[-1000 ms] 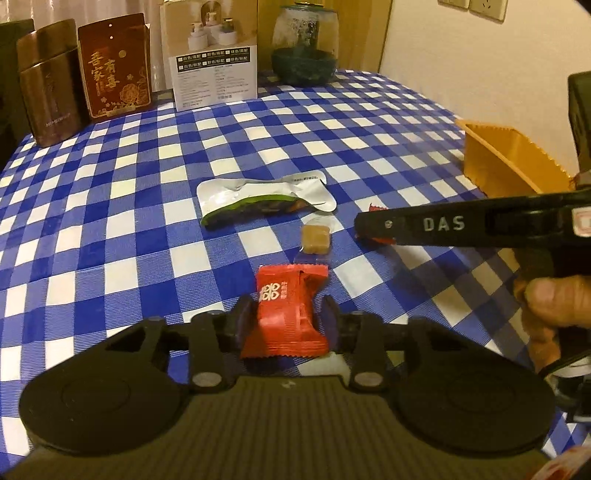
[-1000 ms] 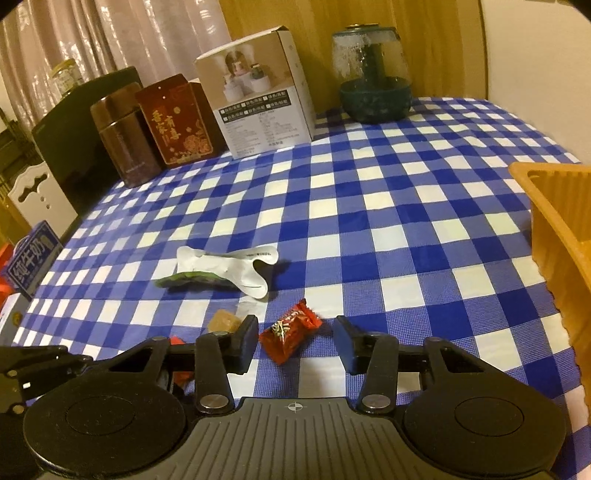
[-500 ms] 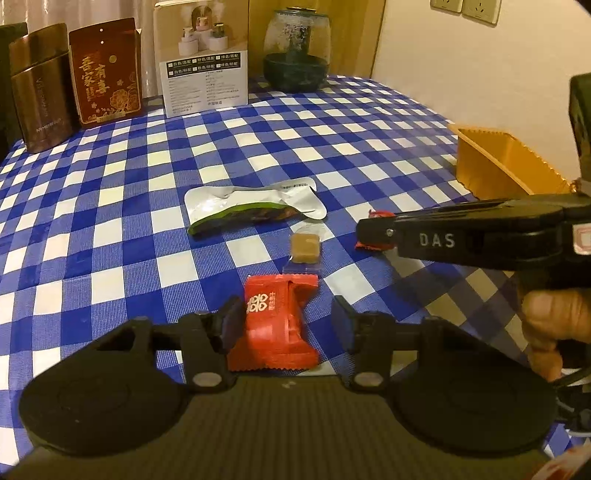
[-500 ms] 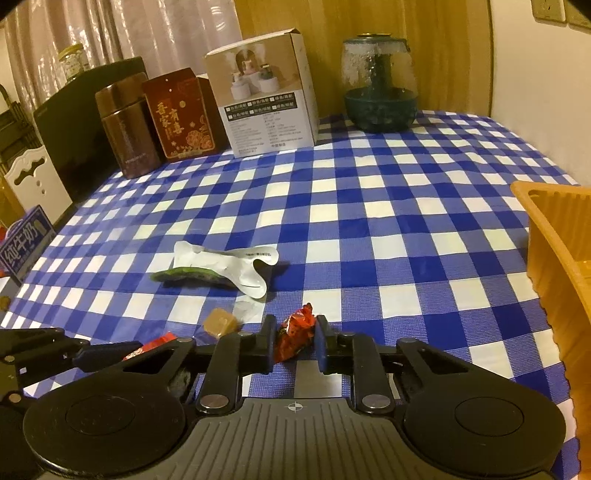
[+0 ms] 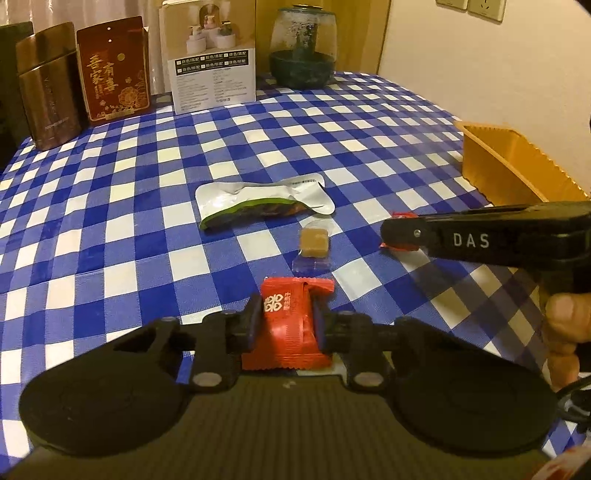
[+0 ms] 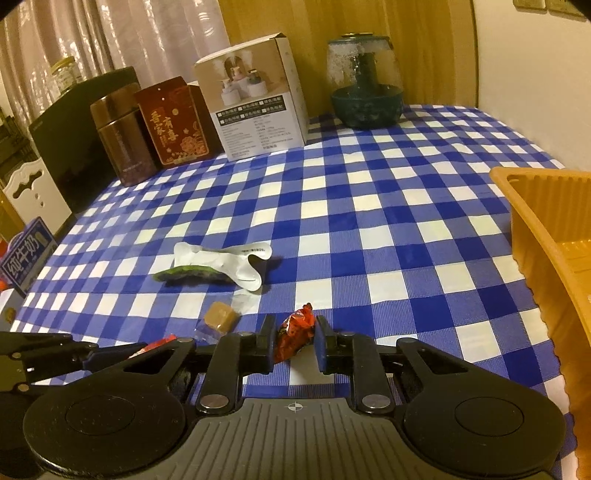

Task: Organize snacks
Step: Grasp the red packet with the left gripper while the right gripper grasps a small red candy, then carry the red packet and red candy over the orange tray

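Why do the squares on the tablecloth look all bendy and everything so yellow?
Both wrist views use fisheye lenses, so the tablecloth checks curve toward the edges; warm, dim room light tints both yellowish. In the right wrist view the curtain shows shiny glare streaks.

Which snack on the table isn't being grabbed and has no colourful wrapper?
The small brown candy cube in clear wrap. It lies free, unlike the two red snacks held in jaws and the green-and-white packet.

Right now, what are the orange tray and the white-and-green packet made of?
The orange tray looks like thin moulded plastic: ribbed walls, a scalloped rim, a dull sheen. The white-and-green packet seems to be plastic or foil film: crinkled, curled at one end, slightly glossy. Which film, I can't tell.
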### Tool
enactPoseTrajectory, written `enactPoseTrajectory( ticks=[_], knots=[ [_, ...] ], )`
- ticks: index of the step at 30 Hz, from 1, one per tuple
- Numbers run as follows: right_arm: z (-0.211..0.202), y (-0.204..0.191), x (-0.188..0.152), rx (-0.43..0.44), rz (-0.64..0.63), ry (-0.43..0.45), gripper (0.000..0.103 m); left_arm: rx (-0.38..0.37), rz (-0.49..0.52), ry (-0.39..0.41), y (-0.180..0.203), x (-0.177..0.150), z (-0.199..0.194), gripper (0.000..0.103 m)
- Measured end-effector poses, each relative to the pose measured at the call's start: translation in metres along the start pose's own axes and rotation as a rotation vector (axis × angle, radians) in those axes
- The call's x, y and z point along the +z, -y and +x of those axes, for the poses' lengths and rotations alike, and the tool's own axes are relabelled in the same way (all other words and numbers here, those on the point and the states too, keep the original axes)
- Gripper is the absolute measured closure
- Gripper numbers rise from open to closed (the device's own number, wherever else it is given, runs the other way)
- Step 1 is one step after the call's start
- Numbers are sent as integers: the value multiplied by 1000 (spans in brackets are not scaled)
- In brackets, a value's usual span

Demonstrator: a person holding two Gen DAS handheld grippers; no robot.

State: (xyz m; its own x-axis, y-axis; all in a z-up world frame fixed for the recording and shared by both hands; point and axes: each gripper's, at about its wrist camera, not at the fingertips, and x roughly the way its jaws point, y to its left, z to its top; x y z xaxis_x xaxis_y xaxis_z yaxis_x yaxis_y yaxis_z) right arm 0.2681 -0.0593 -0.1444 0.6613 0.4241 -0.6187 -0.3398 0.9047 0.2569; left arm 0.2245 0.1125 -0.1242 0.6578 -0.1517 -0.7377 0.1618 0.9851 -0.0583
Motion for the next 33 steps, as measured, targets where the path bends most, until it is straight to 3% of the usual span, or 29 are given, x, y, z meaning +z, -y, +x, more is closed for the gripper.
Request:
enactPoseTrajectory(
  ticks=[12, 33],
  knots=[
    [-44, 0, -24, -4, 70, -24, 82, -3, -149, 22, 12, -12, -41, 78],
    [-170, -8, -50, -7, 70, 22, 82, 17, -217, 44, 78, -40, -133, 79]
  ],
)
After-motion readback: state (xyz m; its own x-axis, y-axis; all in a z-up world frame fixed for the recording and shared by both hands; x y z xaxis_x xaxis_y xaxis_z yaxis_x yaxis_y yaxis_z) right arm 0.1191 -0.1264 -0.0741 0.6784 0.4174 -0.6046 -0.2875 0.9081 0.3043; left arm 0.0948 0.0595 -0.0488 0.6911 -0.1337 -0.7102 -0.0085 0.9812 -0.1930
